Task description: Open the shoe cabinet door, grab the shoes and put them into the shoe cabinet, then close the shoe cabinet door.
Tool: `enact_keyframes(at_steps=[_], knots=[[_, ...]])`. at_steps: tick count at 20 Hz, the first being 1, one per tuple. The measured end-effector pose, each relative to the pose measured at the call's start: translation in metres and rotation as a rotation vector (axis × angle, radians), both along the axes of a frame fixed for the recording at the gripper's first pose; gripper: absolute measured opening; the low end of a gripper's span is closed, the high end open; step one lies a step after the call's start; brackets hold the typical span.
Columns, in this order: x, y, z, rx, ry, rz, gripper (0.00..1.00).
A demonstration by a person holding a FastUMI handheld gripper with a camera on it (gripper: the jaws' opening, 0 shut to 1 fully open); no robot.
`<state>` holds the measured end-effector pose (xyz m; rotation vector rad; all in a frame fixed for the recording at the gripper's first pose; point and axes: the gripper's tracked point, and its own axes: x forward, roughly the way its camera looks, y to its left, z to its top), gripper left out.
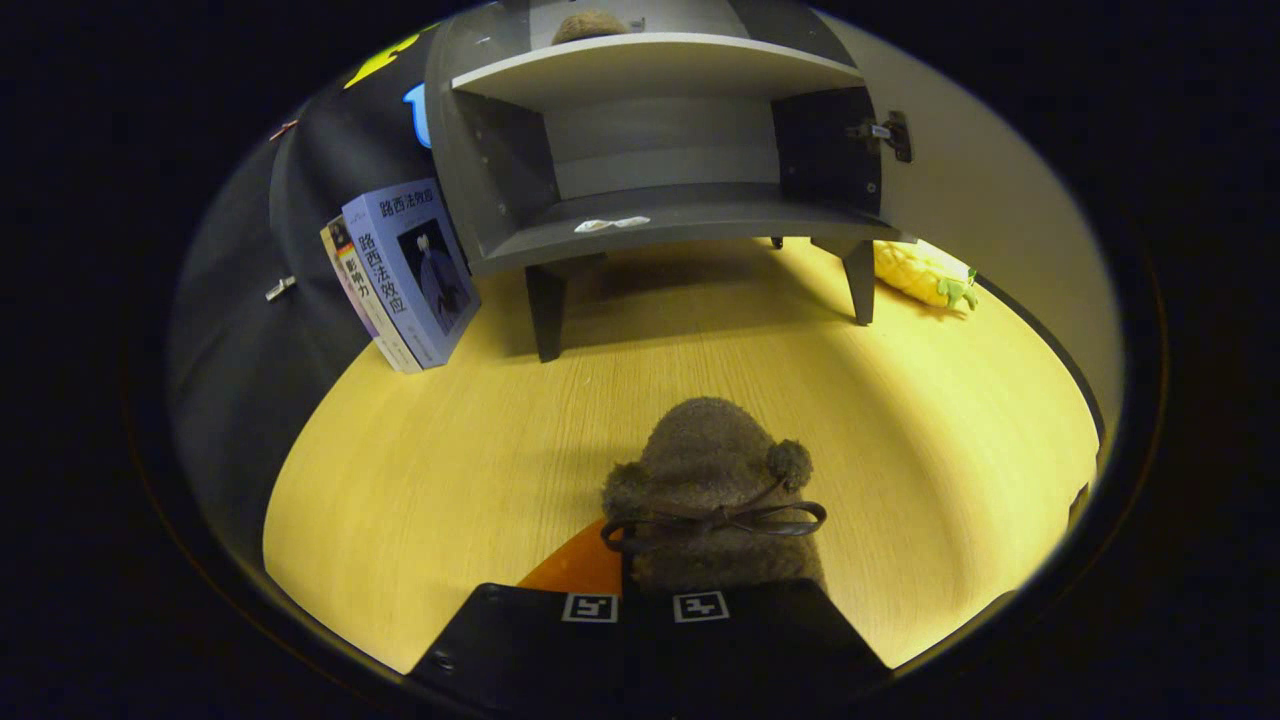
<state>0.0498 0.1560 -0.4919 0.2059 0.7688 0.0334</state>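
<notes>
A fuzzy brown shoe (710, 470) with a dark bow lace and small pompoms sticks out just ahead of my gripper (646, 603). The fingers stand close together and pinch its heel end, so the gripper is shut on it. The shoe hangs over the wooden table (450, 450), toe pointing at the grey shoe cabinet (650, 215) beyond. The cabinet door (960, 200) is swung wide open to the right, hinge (885, 135) showing. A second brown shoe (590, 25) rests on the upper shelf. The lower shelf holds a scrap of white paper (610, 224).
Two books (400, 270) lean against the booth wall left of the cabinet. A yellow corn-shaped plush (925, 275) lies behind the cabinet's right leg, under the open door. The cabinet stands on short dark legs (545, 310).
</notes>
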Motion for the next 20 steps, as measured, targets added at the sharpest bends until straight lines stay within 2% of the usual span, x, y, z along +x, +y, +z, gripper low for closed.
enact_keyframes(at_steps=[10,14,20], knots=[[0.036,-0.054,0.246,-0.009,-0.315,-0.023,0.06],[0.072,-0.072,0.313,-0.018,-0.353,-0.045,0.05],[0.162,-0.092,0.385,-0.027,-0.431,-0.051,0.06]])
